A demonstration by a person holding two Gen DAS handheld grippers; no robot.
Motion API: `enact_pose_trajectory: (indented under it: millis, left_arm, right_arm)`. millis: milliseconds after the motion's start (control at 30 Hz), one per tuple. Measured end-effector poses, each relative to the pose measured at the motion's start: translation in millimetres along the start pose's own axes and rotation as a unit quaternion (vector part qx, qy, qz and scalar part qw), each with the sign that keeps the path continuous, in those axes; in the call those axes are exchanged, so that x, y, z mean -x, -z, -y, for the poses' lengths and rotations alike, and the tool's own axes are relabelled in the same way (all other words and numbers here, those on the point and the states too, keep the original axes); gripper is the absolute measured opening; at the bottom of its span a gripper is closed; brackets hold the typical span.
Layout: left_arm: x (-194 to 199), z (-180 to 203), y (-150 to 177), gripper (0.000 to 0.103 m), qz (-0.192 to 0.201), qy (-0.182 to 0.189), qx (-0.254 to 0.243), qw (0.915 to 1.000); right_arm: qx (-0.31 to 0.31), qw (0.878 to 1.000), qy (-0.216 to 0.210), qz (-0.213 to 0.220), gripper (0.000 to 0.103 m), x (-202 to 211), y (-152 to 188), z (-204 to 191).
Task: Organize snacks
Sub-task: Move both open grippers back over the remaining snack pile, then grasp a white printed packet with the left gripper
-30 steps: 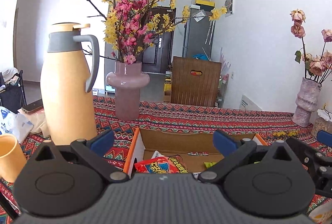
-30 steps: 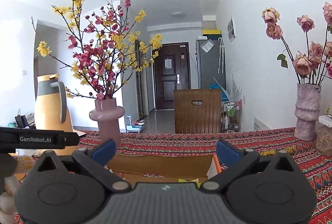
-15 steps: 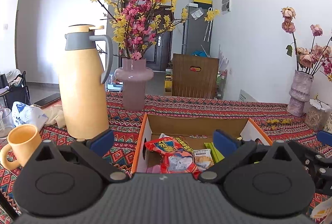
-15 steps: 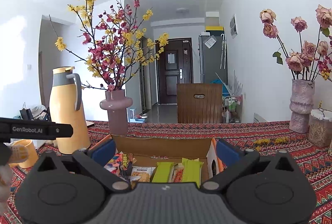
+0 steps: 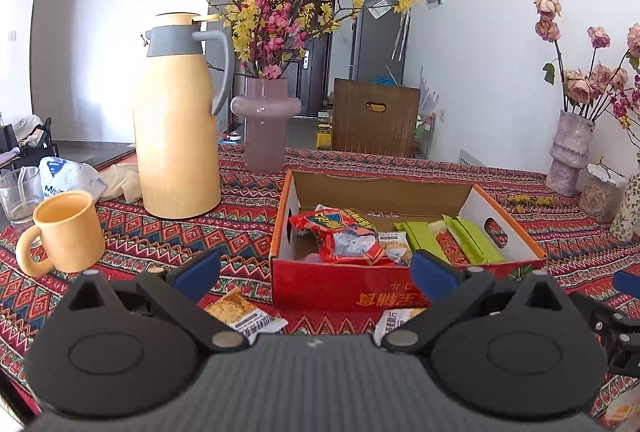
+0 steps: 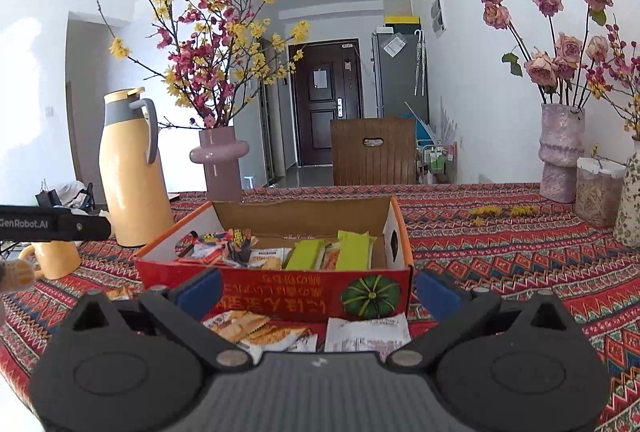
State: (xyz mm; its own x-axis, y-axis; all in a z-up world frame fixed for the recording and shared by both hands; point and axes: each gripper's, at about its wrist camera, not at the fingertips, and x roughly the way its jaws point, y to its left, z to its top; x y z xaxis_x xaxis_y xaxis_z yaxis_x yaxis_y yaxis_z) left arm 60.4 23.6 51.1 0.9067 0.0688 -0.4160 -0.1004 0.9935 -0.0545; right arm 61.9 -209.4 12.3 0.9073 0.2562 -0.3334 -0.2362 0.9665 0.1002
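Observation:
An open red cardboard box point(image 5: 344, 294) point(image 6: 280, 296) stands on the patterned tablecloth and holds red snack bags point(image 5: 340, 236) and green bars point(image 5: 472, 238) point(image 6: 352, 246). Loose packets lie on the cloth in front of it: an orange one point(image 5: 240, 314) point(image 6: 256, 328) and a white one point(image 5: 394, 320) point(image 6: 366, 332). My left gripper point(image 5: 316, 272) is open and empty, just in front of the box. My right gripper point(image 6: 318, 286) is open and empty, over the loose packets.
A tall yellow thermos point(image 5: 176, 135), a yellow mug point(image 5: 68, 228) and a glass point(image 5: 18, 191) stand left of the box. A pink flower vase point(image 5: 266, 127) is behind it. More vases point(image 6: 560, 155) and a jar point(image 6: 598, 191) stand at the right.
Both grippers have pulled back and tilted down. The box interior and the loose packets in front of it have come into view. Both stay open.

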Motion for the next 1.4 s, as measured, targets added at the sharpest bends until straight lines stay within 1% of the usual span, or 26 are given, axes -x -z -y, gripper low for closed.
enact_pose_trajectory:
  millis: [267, 633, 867, 1100, 1233, 1400]
  left_arm:
    - [15.7, -4.2, 35.9, 0.103, -0.021, 0.0, -0.013, 0.9997]
    - [32.3, -23.8, 66.9, 0.103, -0.04, -0.006, -0.006, 0.9992]
    - [34.3, -23.2, 69.7, 0.103, -0.042, 0.002, -0.009, 0.9991]
    - [30.8, -13.7, 73.1, 0.103, -0.054, 0.014, -0.018, 0.9983]
    - [21.1, -4.8, 78.4, 0.103, -0.075, 0.017, -0.027, 0.9966]
    - [4.4, 3.9, 90.6, 0.103, -0.115, 0.014, -0.033, 0.9927]
  right_arm:
    - [-0.013, 1.0, 0.003, -0.024, 0.103, 18.8, 31.2, 4.2]
    - [-0.018, 0.999, 0.001, -0.028, 0.103, 36.1, 44.1, 8.6]
    - [-0.031, 0.999, 0.005, -0.027, 0.103, 35.8, 47.2, 11.2]
    - [-0.03, 0.999, 0.002, -0.034, 0.103, 33.4, 50.4, 11.8]
    - [-0.032, 0.999, 0.003, -0.041, 0.103, 30.5, 53.8, 13.5]
    - [-0.033, 0.998, 0.003, -0.05, 0.103, 25.8, 59.1, 15.3]
